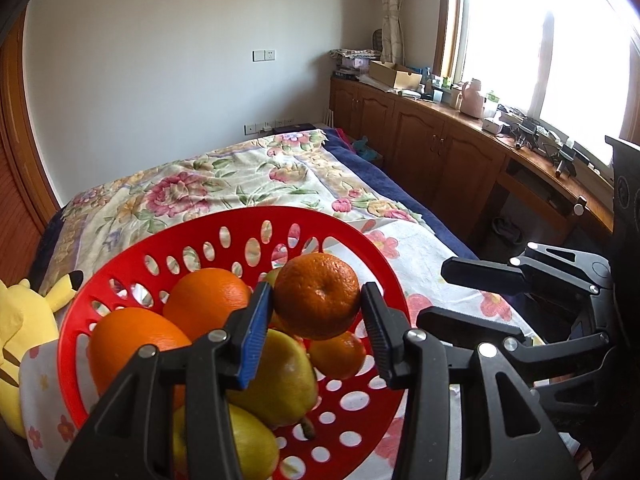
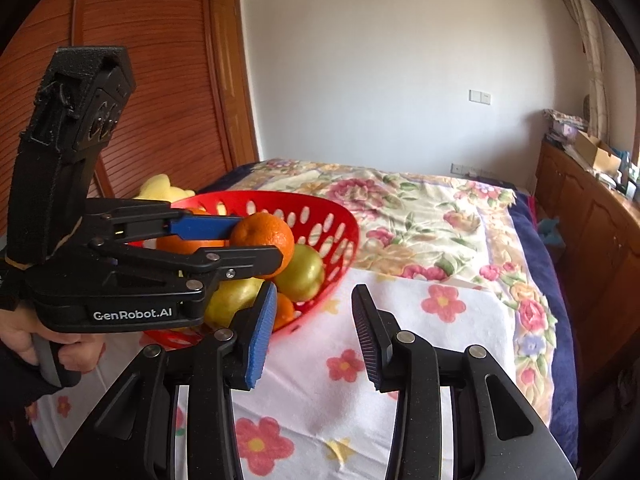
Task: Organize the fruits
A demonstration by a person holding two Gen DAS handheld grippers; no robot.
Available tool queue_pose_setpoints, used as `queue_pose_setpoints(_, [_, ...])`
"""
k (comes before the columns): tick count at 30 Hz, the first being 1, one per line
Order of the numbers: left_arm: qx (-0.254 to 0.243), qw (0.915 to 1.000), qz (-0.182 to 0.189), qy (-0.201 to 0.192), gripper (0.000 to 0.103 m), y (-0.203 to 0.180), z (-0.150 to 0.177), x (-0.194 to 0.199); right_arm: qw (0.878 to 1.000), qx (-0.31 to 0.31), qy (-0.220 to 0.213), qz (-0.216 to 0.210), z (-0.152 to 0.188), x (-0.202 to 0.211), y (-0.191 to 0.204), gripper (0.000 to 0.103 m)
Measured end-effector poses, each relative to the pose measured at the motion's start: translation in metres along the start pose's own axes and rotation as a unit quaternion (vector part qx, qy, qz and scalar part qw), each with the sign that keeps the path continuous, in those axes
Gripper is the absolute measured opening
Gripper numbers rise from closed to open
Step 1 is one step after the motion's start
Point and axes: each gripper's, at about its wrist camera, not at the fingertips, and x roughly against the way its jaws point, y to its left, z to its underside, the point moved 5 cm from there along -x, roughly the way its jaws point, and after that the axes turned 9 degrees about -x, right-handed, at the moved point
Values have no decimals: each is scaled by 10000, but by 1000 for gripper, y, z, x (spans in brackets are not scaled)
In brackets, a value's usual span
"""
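Observation:
A red perforated basket [image 1: 224, 228] stands on the bed and holds oranges [image 1: 208, 300] and yellow pears [image 1: 276, 376]. My left gripper [image 1: 316, 304] is shut on a mandarin [image 1: 318, 294] and holds it over the basket; it also shows in the right wrist view [image 2: 256, 240], with the mandarin [image 2: 266, 230] between its fingers above the basket [image 2: 320, 208]. My right gripper [image 2: 314, 332] is open and empty, over the white floral cloth [image 2: 400, 340] to the right of the basket. It shows in the left wrist view [image 1: 472, 300] at the right.
A yellow plush toy [image 1: 24, 320] lies left of the basket. The bed carries a floral blanket [image 1: 248, 176]. Wooden cabinets [image 1: 420, 140] with cluttered tops run along the right under a window. A wooden wardrobe [image 2: 160, 80] stands at the left.

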Motion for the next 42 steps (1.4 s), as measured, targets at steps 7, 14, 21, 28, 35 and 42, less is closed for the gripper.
queue_pose_setpoints(7, [43, 9999, -118, -41, 49, 3, 5, 7, 9999, -97, 54, 14, 8, 1, -3, 39])
queue_pose_setpoints(14, [170, 9994, -230, -174, 51, 6, 27, 37, 9998, -181, 26, 65, 14, 12, 5, 40])
queue_pose_setpoints(21, [193, 9979, -484, -374, 55, 11, 52, 85, 9995, -261, -108, 104, 20, 33, 26, 40])
queue_pose_setpoints(28, [184, 9948, -776, -634, 59, 14, 71, 133, 9987, -342, -301, 235, 26, 57, 49, 42])
queue_pose_setpoints(35, [129, 9911, -1007, -861, 71, 11, 85, 167, 9976, -358, -515, 296, 28, 83, 68, 46])
queue_pose_setpoints(42, [224, 9864, -1202, -1103, 78, 7, 98, 196, 9962, -339, -714, 370, 32, 103, 84, 52])
